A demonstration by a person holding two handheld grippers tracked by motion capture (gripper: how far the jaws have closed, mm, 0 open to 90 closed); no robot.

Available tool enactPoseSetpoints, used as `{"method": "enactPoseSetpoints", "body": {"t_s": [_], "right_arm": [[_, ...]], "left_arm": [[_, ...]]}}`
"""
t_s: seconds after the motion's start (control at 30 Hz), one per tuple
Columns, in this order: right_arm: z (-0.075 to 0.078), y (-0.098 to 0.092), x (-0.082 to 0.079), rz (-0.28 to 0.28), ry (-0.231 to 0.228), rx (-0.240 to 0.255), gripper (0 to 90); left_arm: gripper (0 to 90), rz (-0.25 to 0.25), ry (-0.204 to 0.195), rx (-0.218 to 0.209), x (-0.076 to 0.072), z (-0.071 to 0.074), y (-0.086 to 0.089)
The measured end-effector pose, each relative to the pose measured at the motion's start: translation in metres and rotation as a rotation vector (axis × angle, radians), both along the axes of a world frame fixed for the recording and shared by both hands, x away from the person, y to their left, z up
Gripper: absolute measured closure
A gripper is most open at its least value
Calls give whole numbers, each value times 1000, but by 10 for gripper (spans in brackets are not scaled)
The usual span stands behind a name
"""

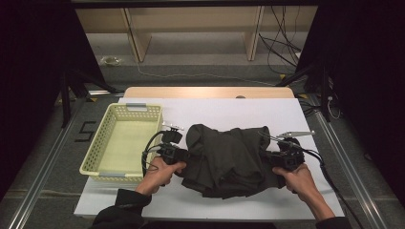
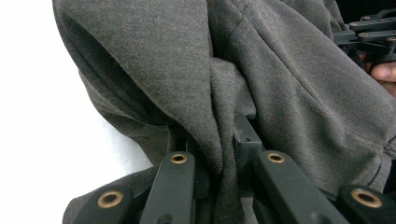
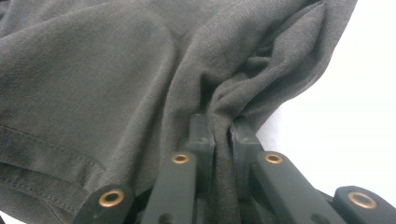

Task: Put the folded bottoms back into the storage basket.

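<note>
Dark grey garment [image 1: 229, 160], mid-table, near front edge: soft, light, limp knit; likely sags and slides when lifted. Left gripper [image 1: 177, 153] and right gripper [image 1: 282, 159] each clamp a bunched fold at opposite sides, jaws nearly closed; best held by such gathered folds.

A crumpled dark grey fabric garment [image 1: 229, 160] is lying on the white table sheet [image 1: 229, 112], with a pale yellow perforated plastic basket [image 1: 106, 129] sitting just beside it on the left.
</note>
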State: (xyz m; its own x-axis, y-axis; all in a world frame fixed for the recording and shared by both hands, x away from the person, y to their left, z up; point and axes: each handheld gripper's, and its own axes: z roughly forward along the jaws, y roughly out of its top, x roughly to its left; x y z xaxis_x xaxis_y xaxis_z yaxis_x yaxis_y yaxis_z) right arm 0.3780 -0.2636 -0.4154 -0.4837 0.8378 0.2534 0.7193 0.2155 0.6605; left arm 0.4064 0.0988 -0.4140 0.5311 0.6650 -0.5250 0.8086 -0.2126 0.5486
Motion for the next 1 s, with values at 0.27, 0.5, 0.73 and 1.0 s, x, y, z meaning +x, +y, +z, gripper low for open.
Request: {"method": "enactPoseSetpoints", "body": {"t_s": [0.27, 0.5, 0.73, 1.0], "right_arm": [[9, 8, 3, 1, -24, 10, 832], [16, 19, 6, 1, -47, 3, 832], [24, 30, 9, 9, -62, 4, 832], [30, 48, 15, 32, -71, 13, 831]], "left_arm": [[806, 7, -7, -6, 3, 10, 11], [806, 4, -18, 4, 5, 18, 19], [806, 9, -23, 1, 8, 27, 31], [806, 22, -20, -5, 10, 37, 52]]}}
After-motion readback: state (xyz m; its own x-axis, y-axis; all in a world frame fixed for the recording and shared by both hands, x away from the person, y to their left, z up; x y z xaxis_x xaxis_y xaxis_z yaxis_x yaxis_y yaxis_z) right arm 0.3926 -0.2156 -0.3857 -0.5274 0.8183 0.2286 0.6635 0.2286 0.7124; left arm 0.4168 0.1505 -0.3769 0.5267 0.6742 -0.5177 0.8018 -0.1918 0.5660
